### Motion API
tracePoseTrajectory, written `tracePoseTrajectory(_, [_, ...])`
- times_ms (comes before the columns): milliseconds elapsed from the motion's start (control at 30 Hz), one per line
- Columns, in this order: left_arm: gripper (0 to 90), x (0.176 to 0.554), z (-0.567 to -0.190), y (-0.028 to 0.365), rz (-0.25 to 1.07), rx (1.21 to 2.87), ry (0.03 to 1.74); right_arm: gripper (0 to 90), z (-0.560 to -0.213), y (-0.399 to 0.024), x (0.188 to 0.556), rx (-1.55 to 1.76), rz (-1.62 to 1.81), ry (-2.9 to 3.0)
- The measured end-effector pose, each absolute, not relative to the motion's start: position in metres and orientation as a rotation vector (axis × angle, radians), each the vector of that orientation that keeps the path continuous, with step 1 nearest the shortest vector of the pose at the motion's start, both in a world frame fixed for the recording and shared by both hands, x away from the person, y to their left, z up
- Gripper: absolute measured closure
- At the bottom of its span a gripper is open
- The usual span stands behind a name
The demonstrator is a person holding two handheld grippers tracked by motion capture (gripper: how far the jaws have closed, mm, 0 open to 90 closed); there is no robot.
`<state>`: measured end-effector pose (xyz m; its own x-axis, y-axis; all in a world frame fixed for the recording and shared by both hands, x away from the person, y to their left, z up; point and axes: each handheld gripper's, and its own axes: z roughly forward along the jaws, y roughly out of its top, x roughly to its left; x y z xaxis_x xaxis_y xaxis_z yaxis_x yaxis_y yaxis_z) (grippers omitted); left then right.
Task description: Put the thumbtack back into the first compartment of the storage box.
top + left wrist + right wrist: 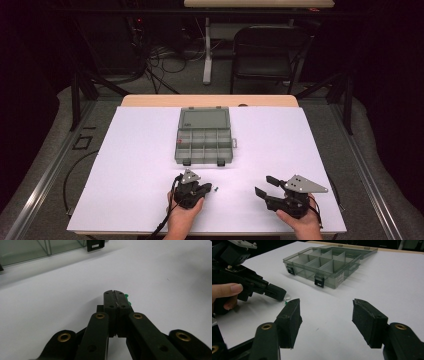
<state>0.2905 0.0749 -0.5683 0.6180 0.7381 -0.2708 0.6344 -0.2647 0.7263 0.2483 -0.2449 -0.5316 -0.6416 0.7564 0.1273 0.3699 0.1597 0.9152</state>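
My left gripper [208, 187] [114, 292] rests low on the white mat, jaws pressed together. A tiny green and white piece [216, 189] [127, 296] [286, 300] lies on the mat just past its tips, to their right; I cannot tell whether it touches them. The right gripper view looks across at that gripper [279, 293] and a hand. My right gripper [264, 185] [326, 302] stands open near the front right, nothing between its pads. A grey compartment box [204, 160] [307, 273] [25, 251] lies open at mid-table, lid folded back.
A white mat [125, 165] covers the wooden table. One left compartment of the box holds a small red item [180, 141]. Two black latches hang on the box's near wall [186, 162]. A black chair [267, 52] and cables stand beyond the table.
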Motion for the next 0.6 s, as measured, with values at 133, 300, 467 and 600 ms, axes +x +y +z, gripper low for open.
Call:
tracePoseTrajectory(133, [89.8,0.2902,-0.5689,0.0744,0.155,1.990,1.089,38.8,-0.5316,-0.2449,0.2482,1.067,1.477,2.083])
tracePoseTrajectory(300, [89.8,0.2901,-0.5689,0.0738,0.159,1.995,1.092,38.8,-0.5316,-0.2449,0.2484,1.070,1.477,2.084])
tracePoseTrajectory(467, [90.0,0.2908,-0.5686,0.0753,0.142,1.988,1.094,38.8,-0.5316,-0.2450,0.2482,1.071,1.477,2.084])
tracePoseTrajectory(600, [90.0,0.2933,-0.5640,0.0806,0.140,1.957,1.095,38.8,-0.5316,-0.2453,0.2483,1.072,1.475,2.084])
